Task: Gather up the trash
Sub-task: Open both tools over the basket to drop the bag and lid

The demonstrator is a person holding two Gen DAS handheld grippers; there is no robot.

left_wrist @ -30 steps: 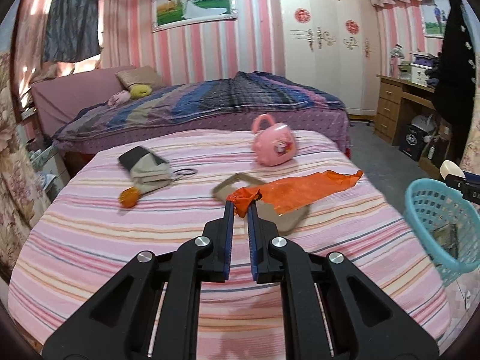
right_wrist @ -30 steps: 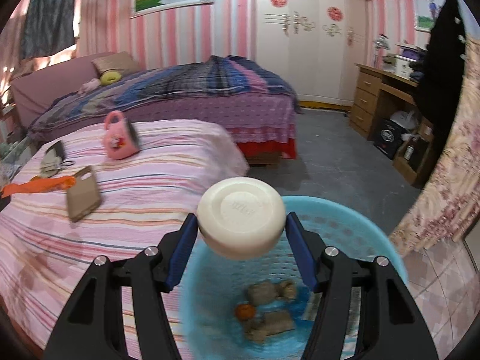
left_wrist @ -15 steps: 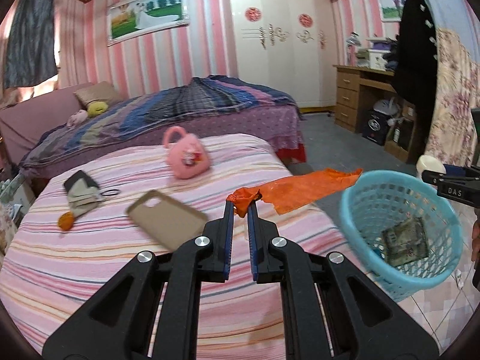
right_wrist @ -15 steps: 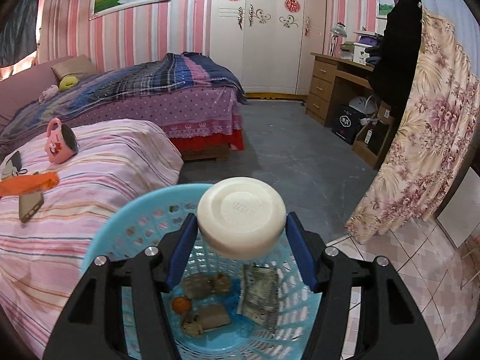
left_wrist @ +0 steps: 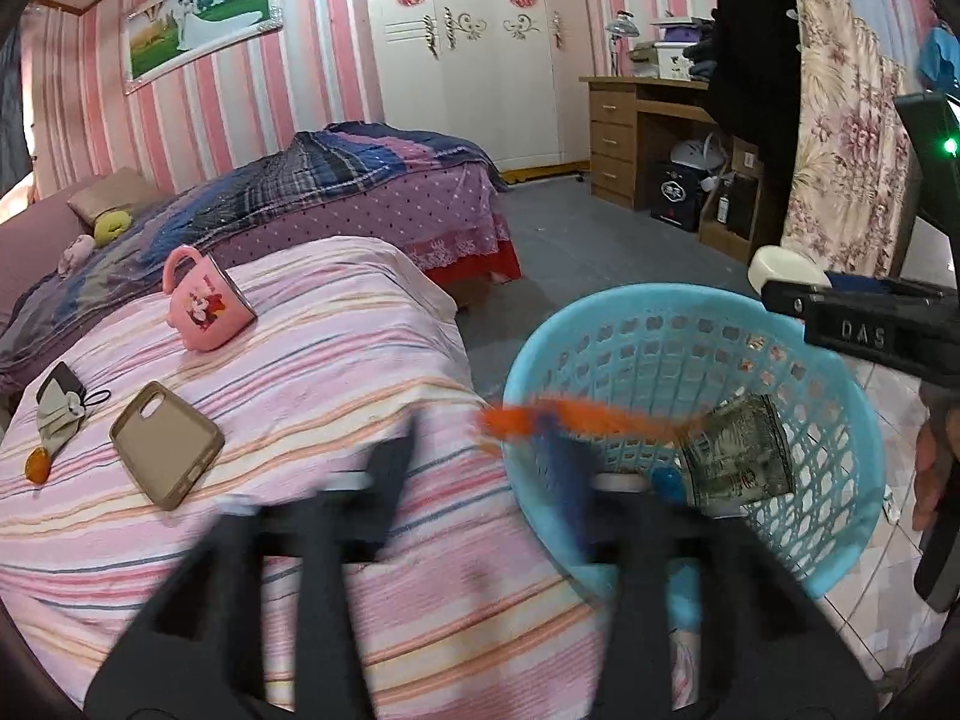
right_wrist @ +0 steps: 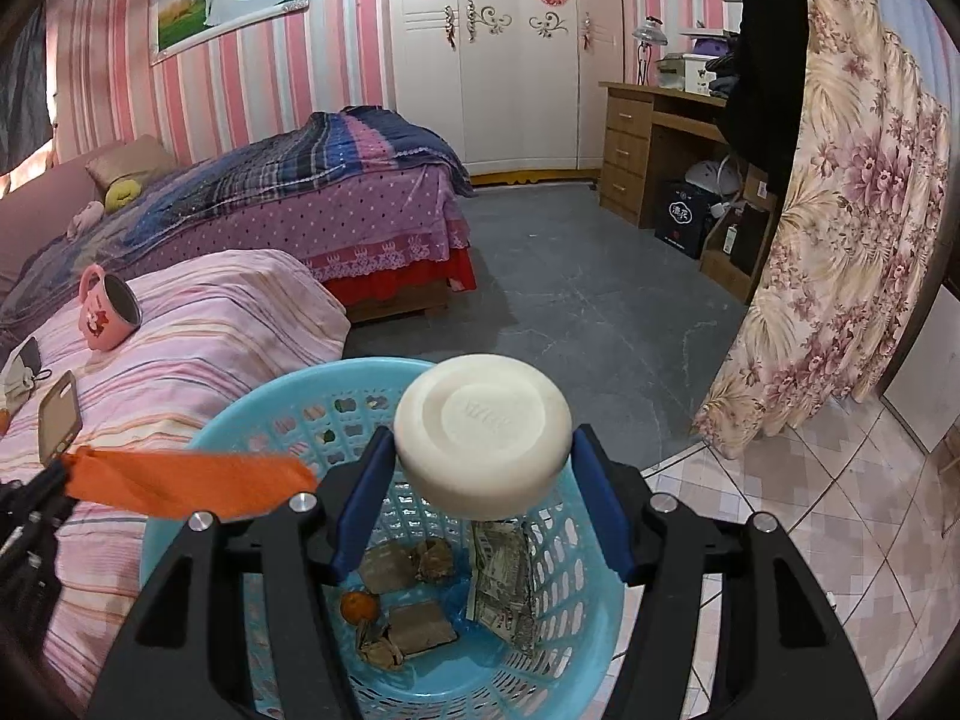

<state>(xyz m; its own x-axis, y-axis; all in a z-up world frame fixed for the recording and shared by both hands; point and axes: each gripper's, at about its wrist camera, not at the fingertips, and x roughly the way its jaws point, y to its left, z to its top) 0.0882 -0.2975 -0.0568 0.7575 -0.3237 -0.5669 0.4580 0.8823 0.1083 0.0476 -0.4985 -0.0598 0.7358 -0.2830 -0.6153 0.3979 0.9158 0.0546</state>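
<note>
Left gripper point(left_wrist: 480, 450) blurred, jaws just sprung apart, orange wrapper point(right_wrist: 180, 480) loose over the blue basket point(right_wrist: 252, 396) rim, right gripper point(right_wrist: 480, 492) clamping a white soap bar point(right_wrist: 480, 426) above the basket, striped bed point(left_wrist: 300, 360) beside it.

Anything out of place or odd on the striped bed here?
The pink cartoon mug lies tipped on its side on the pink striped bedspread, open mouth facing sideways in the right wrist view. Nothing appears spilled from it.
</note>
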